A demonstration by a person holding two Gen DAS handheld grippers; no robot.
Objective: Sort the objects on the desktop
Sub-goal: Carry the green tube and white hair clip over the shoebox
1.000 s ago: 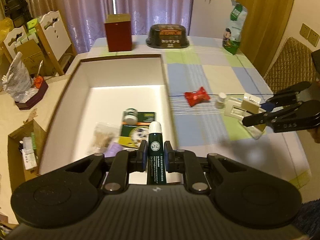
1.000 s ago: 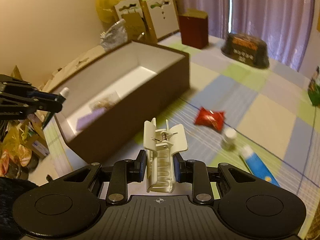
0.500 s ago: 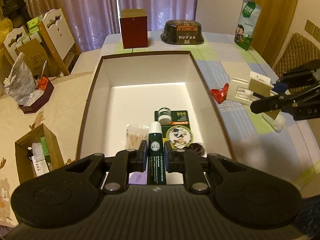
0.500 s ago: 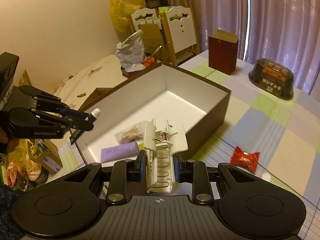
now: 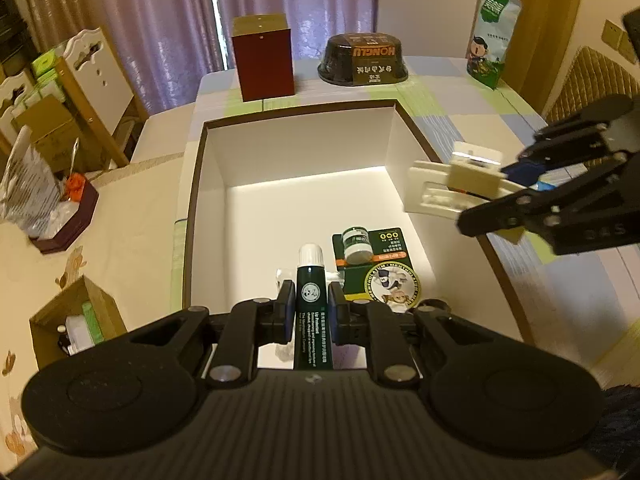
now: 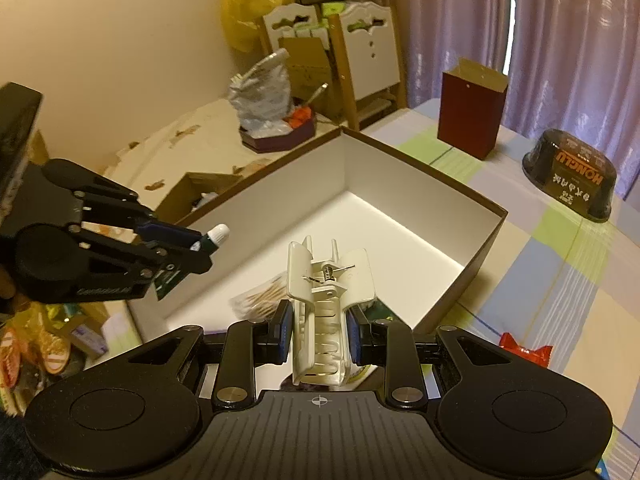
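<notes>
Gripping a dark green tube [image 5: 313, 300] with a white cap, left gripper [image 5: 311, 308] closed on its sides, held above the near end of the box [image 5: 296, 148]. Pointing cap-forward over the white box floor. Clamped on a cream clip [image 6: 328, 308], right gripper [image 6: 318, 330] with blue pads against its flanks, spring end up and forward, hanging over the box's right near part. Seen from the left wrist view, clip [image 5: 456, 184] hovering at the right wall of the box. Lying on the box floor: a green card [image 5: 380, 264] with a small jar [image 5: 356, 242] on it, and a packet of swabs [image 6: 260, 300] beside. Resting outside on the checked cloth [image 6: 560, 272]: a red packet [image 6: 524, 354] just beside the box's near corner, a dark red bag [image 5: 263, 58] and a black tub [image 5: 363, 60] beyond the far wall, well apart from both grippers.
</notes>
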